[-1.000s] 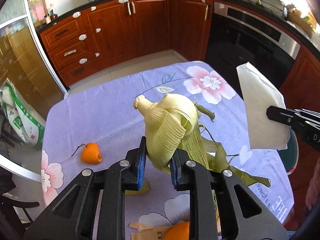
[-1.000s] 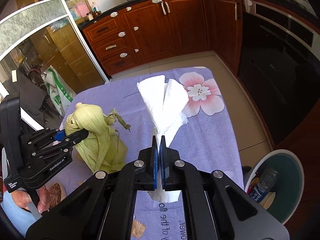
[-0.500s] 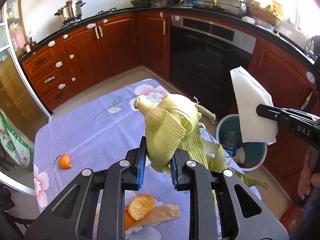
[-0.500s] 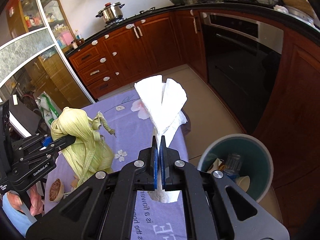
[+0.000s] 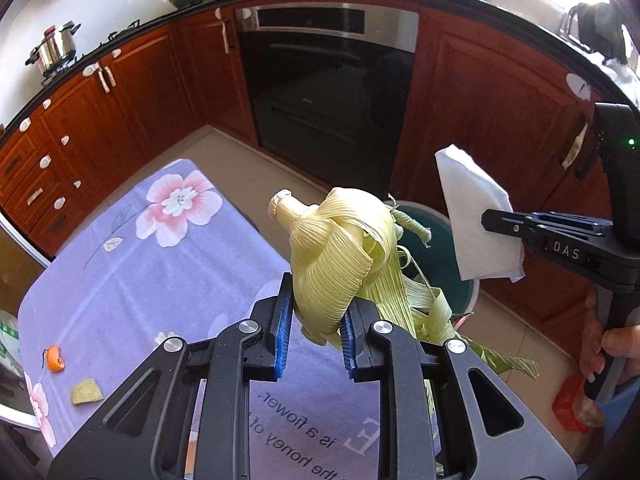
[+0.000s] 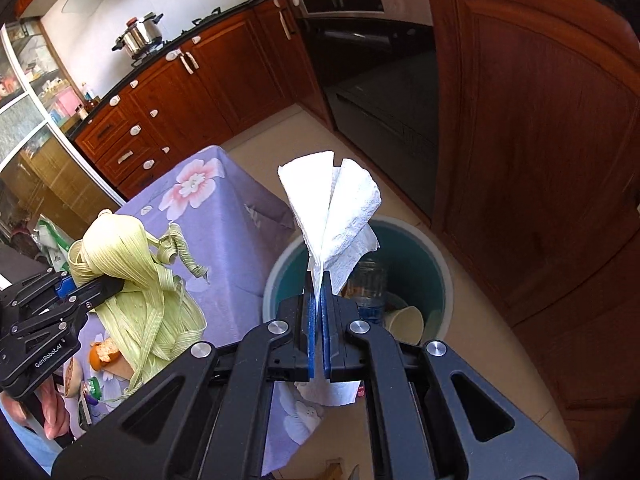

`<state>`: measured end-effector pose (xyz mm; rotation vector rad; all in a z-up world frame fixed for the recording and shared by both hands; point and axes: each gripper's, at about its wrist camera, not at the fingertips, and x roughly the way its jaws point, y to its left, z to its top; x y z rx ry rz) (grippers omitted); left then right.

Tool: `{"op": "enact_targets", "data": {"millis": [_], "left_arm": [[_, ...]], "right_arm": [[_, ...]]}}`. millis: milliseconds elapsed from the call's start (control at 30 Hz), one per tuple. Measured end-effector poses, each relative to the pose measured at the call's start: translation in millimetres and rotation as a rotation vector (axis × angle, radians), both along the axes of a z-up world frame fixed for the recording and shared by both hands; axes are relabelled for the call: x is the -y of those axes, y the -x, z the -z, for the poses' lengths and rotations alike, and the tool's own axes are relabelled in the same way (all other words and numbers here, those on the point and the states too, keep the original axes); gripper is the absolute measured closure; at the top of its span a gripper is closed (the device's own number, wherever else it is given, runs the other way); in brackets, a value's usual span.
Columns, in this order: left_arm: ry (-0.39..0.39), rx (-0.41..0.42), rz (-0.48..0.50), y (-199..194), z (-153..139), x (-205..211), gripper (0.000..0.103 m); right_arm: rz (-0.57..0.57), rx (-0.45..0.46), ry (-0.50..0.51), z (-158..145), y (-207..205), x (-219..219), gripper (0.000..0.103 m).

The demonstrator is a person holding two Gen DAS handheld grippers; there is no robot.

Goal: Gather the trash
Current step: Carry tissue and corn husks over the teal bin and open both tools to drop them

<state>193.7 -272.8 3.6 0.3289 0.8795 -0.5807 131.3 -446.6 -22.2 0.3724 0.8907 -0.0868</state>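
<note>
Two grippers show in the left wrist view. The left gripper [image 5: 314, 316] has its blue-padded jaws clamped on a bundle of pale green corn husks [image 5: 340, 256], held up in the air past the near edge of the surface [image 5: 120, 280], which wears a lilac cloth with pink flowers. The husk's stub end points up and to the left, and loose strips trail down to the right. Behind the husks a teal trash bin [image 5: 460, 284] stands on the floor, mostly hidden by them. At the right, the right gripper [image 5: 494, 220] pinches a folded white paper towel [image 5: 476, 216], held in the air to the right of the husks. On the cloth far to the left lie a small orange piece of peel [image 5: 54, 360] and a yellowish scrap [image 5: 86, 391], well apart from the grippers.

In the right wrist view, the right gripper [image 6: 319, 308] has its jaws clenched on the paper towel [image 6: 336, 208], which fans upward above the open bin [image 6: 436, 276]. Inside the bin sit a clear plastic bottle [image 6: 370, 280] and a pale cup [image 6: 406, 322]. At the left, the left gripper [image 6: 94, 288] grasps the corn husks [image 6: 132, 280] over the edge of the surface [image 6: 232, 232], beside the bin. Under the husks an orange peel piece [image 6: 102, 354] rests on the cloth.
</note>
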Motion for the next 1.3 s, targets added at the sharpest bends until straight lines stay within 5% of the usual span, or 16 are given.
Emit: {"op": "enact_targets", "data": {"millis": [433, 500, 533, 733, 833, 1100, 1200, 1300], "left_arm": [[-0.032, -0.054, 0.051, -23.0, 28.5, 44.6, 0.081], [-0.034, -0.063, 0.054, -24.5, 32.2, 47.8, 0.081], [-0.035, -0.066, 0.055, -25.2, 34.1, 48.8, 0.081], [-0.036, -0.086, 0.058, -29.6, 42.9, 54.8, 0.081], [-0.028, -0.094, 0.068, -31.1, 47.2, 60.1, 0.081], [-0.009, -0.148, 0.096, -34.0, 65.8, 80.4, 0.08], [-0.003, -0.172, 0.1, -36.1, 68.9, 87.1, 0.071], [-0.006, -0.158, 0.091, -36.7, 66.8, 89.4, 0.046]], "right_arm": [[0.009, -0.084, -0.058, 35.1, -27.7, 23.1, 0.092], [0.011, -0.082, -0.065, 36.5, -29.1, 25.0, 0.058], [0.013, -0.072, -0.063, 36.5, -27.0, 26.1, 0.052], [0.014, -0.058, -0.053, 31.0, -31.7, 27.5, 0.043], [0.02, -0.043, -0.048, 25.4, -31.1, 27.5, 0.029], [0.03, -0.03, -0.034, 15.9, -34.4, 29.4, 0.023], [0.031, -0.03, -0.025, 13.7, -35.4, 29.3, 0.023], [0.034, -0.029, -0.019, 12.6, -35.1, 28.7, 0.023]]}}
